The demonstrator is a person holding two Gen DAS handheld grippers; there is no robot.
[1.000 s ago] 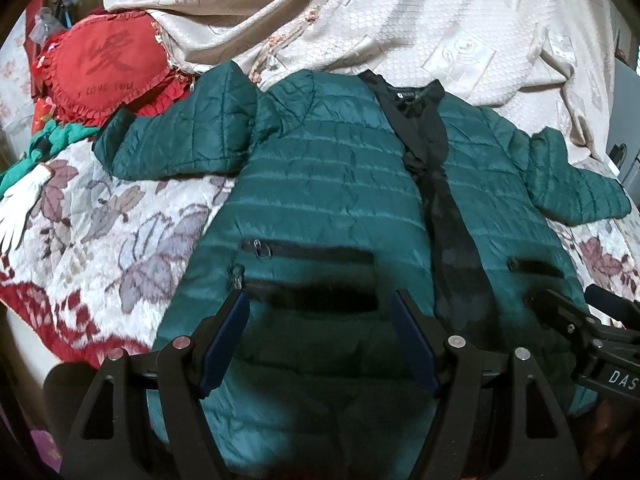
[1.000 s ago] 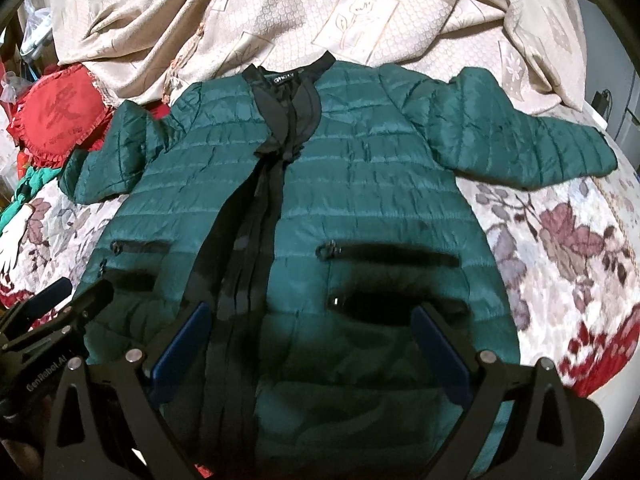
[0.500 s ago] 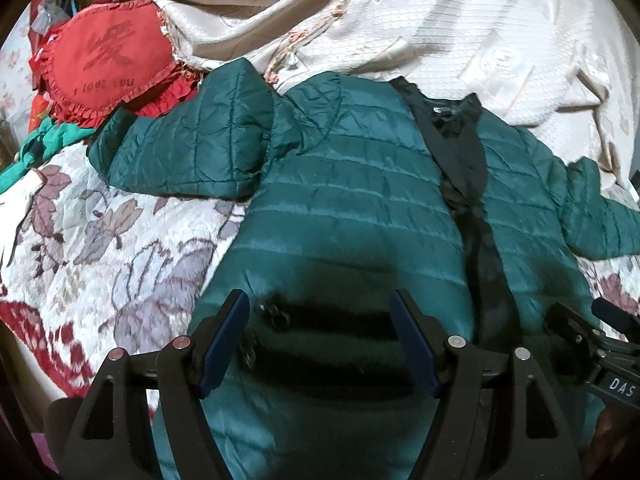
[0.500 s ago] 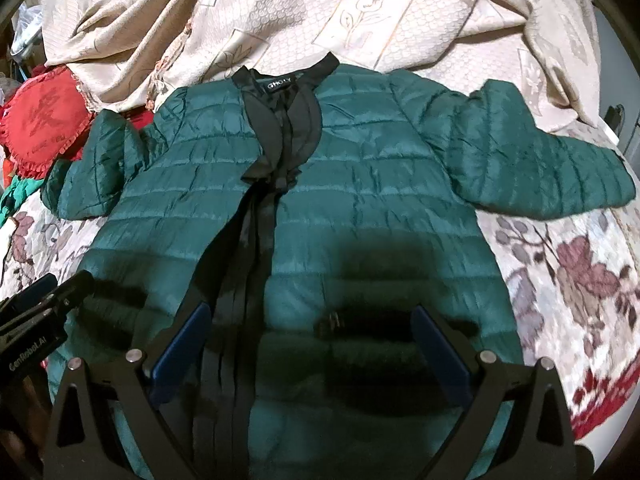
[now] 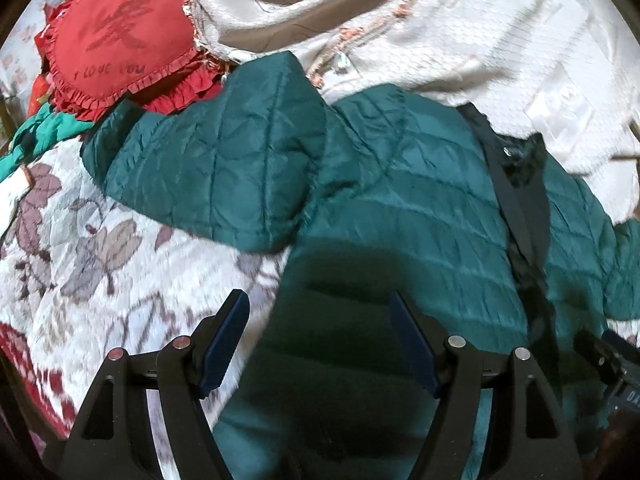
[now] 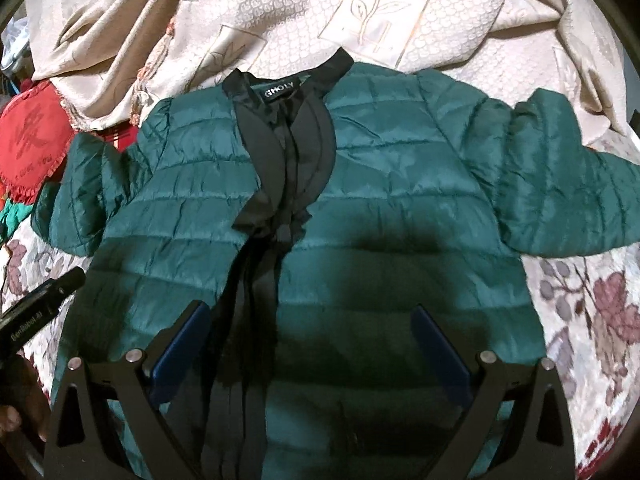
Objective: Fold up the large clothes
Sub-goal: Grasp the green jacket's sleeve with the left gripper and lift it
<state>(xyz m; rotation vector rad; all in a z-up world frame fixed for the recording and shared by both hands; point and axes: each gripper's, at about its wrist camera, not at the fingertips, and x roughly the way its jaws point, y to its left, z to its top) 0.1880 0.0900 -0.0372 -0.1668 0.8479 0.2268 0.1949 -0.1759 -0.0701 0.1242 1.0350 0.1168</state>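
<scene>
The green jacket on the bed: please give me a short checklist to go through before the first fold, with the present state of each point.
1. Jacket lies flat, front up: ok.
2. Both sleeves spread to the sides, sleeve and sleeve: ok.
3. Left hand-held gripper open, nothing between its pads: ok.
4. Right hand-held gripper open, nothing held: ok.
5. Red cushion clear of the sleeve: not ok, they meet.
6. Bottom hem straight: cannot tell, hidden by the grippers.
</scene>
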